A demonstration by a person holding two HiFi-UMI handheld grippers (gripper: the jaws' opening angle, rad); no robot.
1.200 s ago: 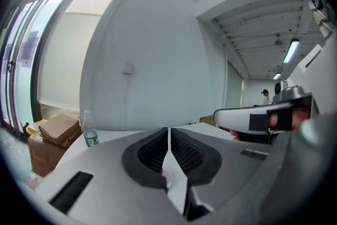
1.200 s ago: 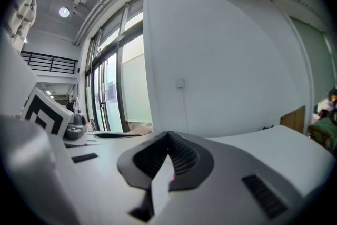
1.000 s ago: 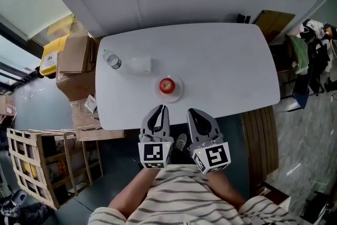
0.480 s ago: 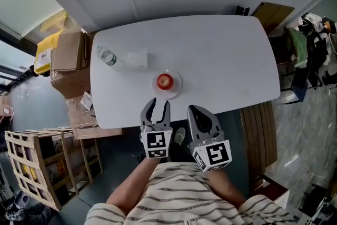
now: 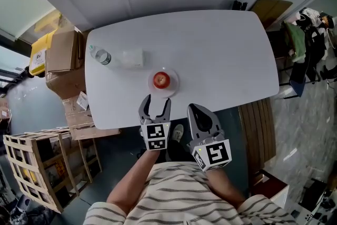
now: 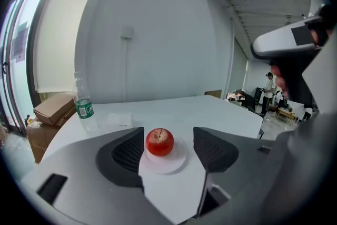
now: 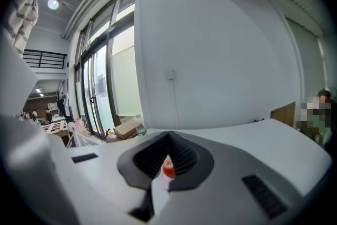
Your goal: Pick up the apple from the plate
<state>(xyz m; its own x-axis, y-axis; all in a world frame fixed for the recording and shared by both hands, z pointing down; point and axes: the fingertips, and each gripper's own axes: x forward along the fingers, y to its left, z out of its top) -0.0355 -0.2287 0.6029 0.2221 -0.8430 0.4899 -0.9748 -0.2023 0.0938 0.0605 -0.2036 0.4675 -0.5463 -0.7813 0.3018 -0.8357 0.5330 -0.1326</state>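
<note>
One apple (image 5: 161,79) on one plate (image 5: 172,85) near the table's (image 5: 221,50) front edge. My left gripper (image 5: 156,100) has just been opening its jaws, which are empty; my right gripper (image 5: 196,111) is closed.

On 1 white desk (image 5: 221,55) I count 1 red apple (image 5: 161,79), 1 round white plate (image 5: 174,85), 1 clear plastic water bottle with a green label (image 5: 99,55) and 1 small flat white box (image 5: 132,57). I hold 2 grey grippers, my left gripper (image 5: 156,100) and my right gripper (image 5: 196,109), each bearing 1 cube of square markers (image 5: 156,137). Beside the desk I see at least 2 brown cardboard boxes (image 5: 62,50), 1 yellow package (image 5: 39,55) and 1 open wooden crate (image 5: 31,166).
</note>
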